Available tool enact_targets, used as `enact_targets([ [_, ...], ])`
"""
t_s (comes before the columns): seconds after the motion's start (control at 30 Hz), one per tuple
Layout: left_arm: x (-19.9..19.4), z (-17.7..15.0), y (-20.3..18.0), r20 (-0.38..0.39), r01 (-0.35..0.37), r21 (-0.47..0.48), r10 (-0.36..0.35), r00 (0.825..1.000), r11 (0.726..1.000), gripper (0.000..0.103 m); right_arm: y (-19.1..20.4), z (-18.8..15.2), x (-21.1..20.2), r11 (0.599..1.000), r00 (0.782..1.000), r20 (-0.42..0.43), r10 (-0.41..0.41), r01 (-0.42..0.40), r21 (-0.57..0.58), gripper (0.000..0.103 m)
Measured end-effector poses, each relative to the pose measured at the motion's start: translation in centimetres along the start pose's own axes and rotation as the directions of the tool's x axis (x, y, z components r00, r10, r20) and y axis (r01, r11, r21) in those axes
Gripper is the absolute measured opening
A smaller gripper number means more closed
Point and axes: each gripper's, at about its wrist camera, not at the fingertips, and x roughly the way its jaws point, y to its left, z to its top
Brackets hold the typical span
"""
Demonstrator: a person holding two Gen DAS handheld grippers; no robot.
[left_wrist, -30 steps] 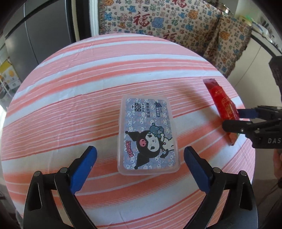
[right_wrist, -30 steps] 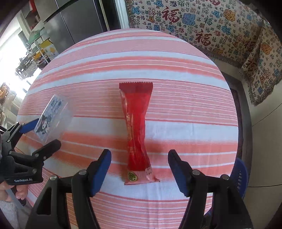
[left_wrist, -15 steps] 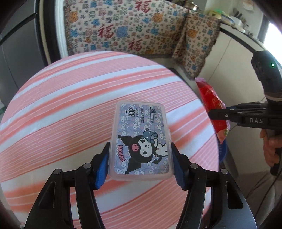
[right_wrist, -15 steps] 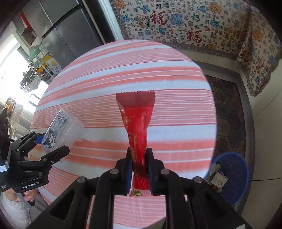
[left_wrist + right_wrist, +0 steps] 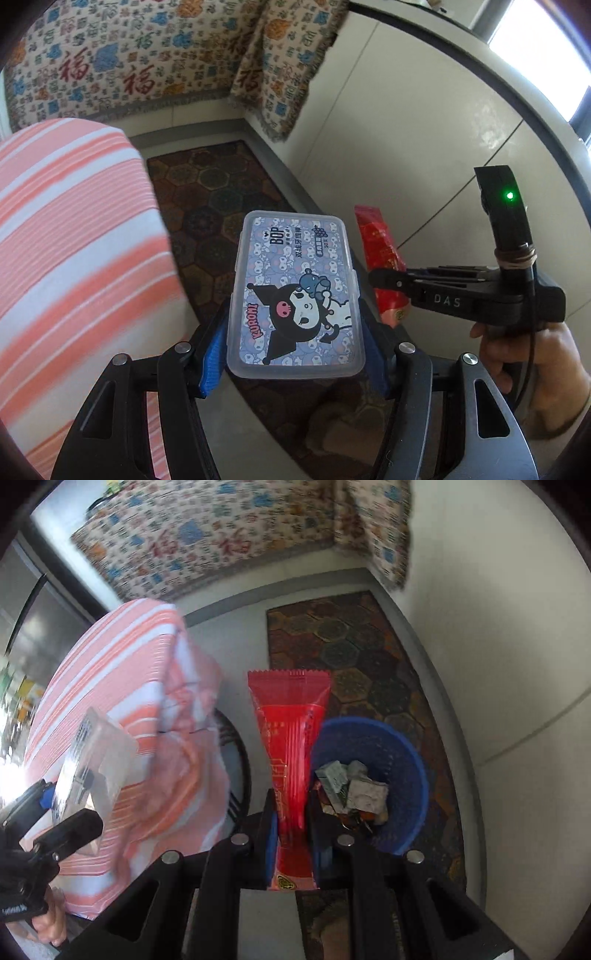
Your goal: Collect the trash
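My left gripper [image 5: 295,350] is shut on a clear plastic box [image 5: 293,295] with a cartoon lid, held in the air past the table's edge over the floor. My right gripper [image 5: 292,823] is shut on a long red snack wrapper [image 5: 290,746], which stands up between its fingers just left of a blue bin [image 5: 373,775]. The left wrist view shows the right gripper [image 5: 384,280] with the red wrapper [image 5: 380,251] to the right of the box. The right wrist view shows the left gripper [image 5: 62,812] with the box [image 5: 92,760] at the lower left.
The blue bin holds several crumpled wrappers [image 5: 351,790]. A round table with a pink striped cloth [image 5: 66,251] lies to the left. A dark patterned rug [image 5: 351,646] covers the floor beside a white wall [image 5: 424,129]. A patterned cloth [image 5: 129,59] hangs at the back.
Both grippers closed, the left on the box and the right on the red wrapper, lifted them off the table and swung them right, out over the floor and the blue bin.
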Motion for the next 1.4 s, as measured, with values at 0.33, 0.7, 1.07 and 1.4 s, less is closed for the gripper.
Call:
enact_targets([
  [0.33,10.1,0.3,-2.7,-0.093,0.013,0.009,-0.012,0.996,1.000,0.065,-10.5,-0.7,7.4,0.978,0.997,-0.036,0.067,-0.058,0.200,0.017],
  [0.7,8.1,0.4,-3.9,-0.006,-0.046,0.014,0.046,0.999,0.999,0.097,-15.5,-2.3,9.2,0.928,0.997,0.009,0.072,-0.071,0.366,0.060],
  [1.07,-5.1,-5.1,-7.1,0.100,-0.212,0.139,0.200,0.975,0.967,0.103,-9.7,-10.7,-6.2,0.961,0.980,0.176,-0.093,0.043,0.272,0.089],
  [1.4,-10.7,-9.0,-9.3,0.089,-0.281,0.203,0.268,0.959,0.938,0.103,-2.2,-17.7,-16.5,0.956,0.910,0.323,-0.259,0.193,0.221,0.103],
])
